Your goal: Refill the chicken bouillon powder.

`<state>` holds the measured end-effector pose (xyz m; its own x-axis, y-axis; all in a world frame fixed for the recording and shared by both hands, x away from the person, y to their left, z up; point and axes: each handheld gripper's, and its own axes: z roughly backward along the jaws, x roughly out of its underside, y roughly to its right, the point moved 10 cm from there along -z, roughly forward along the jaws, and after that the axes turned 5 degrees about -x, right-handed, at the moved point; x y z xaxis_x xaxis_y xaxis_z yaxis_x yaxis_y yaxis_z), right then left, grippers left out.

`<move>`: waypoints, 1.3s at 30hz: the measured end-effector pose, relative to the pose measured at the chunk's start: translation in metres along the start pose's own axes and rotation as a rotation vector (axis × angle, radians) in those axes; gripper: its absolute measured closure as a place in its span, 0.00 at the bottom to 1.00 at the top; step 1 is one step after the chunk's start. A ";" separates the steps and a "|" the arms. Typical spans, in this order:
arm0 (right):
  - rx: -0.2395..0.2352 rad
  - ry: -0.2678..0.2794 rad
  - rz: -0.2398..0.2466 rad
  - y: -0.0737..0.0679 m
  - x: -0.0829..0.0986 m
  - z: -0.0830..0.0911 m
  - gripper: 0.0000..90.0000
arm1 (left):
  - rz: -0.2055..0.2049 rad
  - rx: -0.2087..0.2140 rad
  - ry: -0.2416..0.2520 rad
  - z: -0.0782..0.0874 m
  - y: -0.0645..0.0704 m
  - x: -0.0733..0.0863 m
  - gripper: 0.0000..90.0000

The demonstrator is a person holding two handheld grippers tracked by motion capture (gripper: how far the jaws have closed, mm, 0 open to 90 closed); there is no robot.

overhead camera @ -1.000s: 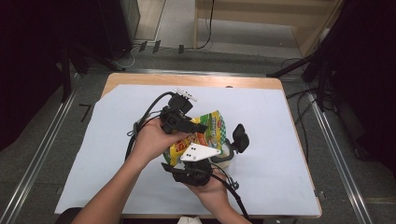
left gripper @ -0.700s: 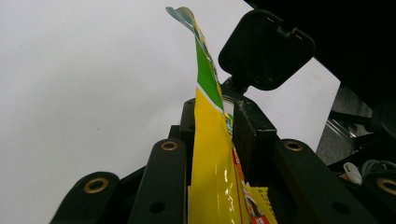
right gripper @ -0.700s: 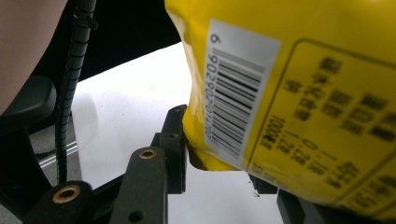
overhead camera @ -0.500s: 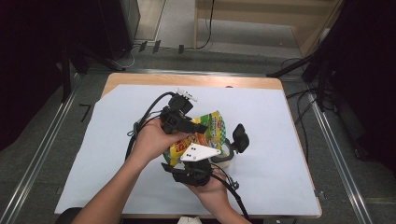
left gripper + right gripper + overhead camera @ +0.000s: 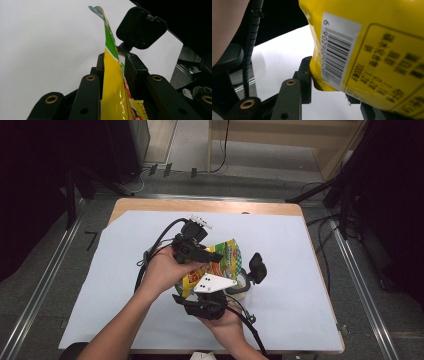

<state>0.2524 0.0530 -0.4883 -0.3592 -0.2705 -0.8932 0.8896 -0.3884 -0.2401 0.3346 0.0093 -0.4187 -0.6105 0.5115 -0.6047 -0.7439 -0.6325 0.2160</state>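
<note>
A yellow and green snack bag (image 5: 222,262) is held up over the middle of the table between both grippers. My left gripper (image 5: 210,256) comes in from the left, shut on the bag's upper part; in the left gripper view the bag (image 5: 112,82) stands edge-on, pinched between the jaws of the left gripper (image 5: 115,62). My right gripper (image 5: 202,297) sits under the bag, its pale three-cornered plate on top. In the right gripper view the bag's barcode side (image 5: 367,50) bulges close, its lower corner between the jaws of the right gripper (image 5: 329,87).
A small pale container (image 5: 241,289) with a flipped-open black lid (image 5: 257,267) stands just right of the bag; the lid (image 5: 141,27) rises beyond the left jaws. A light sheet (image 5: 310,260) covers the wooden table. Cables trail from both grippers.
</note>
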 end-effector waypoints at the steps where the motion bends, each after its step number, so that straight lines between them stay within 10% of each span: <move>1: -0.001 0.002 0.000 0.000 0.000 0.000 0.72 | 0.001 0.001 0.000 0.000 0.000 0.000 0.83; 39: 0.015 0.004 -0.006 0.003 0.003 0.002 0.72 | -0.011 0.004 -0.008 -0.001 0.011 -0.003 0.83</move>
<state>0.2534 0.0487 -0.4912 -0.3635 -0.2645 -0.8932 0.8832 -0.4029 -0.2402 0.3283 0.0003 -0.4156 -0.6044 0.5230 -0.6010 -0.7517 -0.6242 0.2127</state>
